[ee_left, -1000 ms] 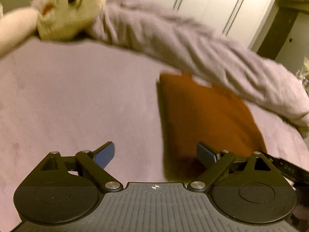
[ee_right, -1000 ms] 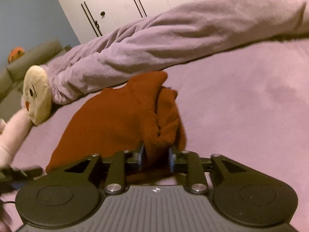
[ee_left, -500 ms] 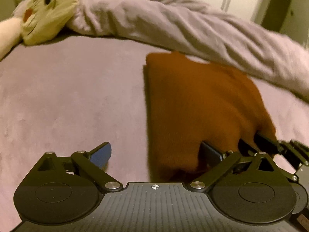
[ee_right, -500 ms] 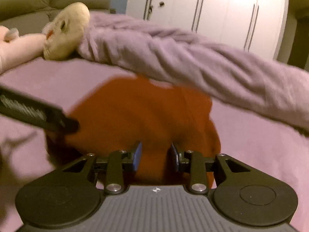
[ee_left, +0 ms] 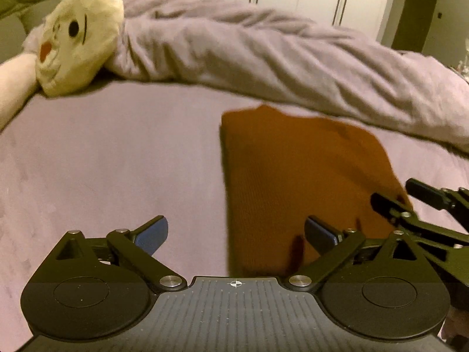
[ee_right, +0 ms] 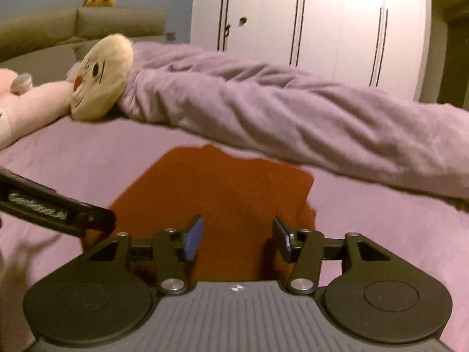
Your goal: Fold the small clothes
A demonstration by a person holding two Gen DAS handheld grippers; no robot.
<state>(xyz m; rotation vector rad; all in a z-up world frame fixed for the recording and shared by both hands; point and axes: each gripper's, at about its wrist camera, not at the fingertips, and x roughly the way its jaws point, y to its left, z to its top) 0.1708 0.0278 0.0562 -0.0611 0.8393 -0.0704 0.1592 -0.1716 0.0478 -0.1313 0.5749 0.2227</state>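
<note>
On the purple bed (ee_right: 366,234), the folded rust-orange garment (ee_right: 222,193) lies flat, left hand-held gripper (ee_left: 236,233) spread wide, right hand-held gripper (ee_right: 237,239) opening, gripping nothing.

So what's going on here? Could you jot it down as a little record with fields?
surface: bed with a lilac sheet
garment: folded rust-orange knit, lying flat
left hand-held gripper: open wide, holding nothing, garment's left edge between its fingers
right hand-held gripper: jaws opening, pads clear of the garment
behind garment: rumpled lilac duvet
far left: cream plush toy
background: white wardrobe
</note>
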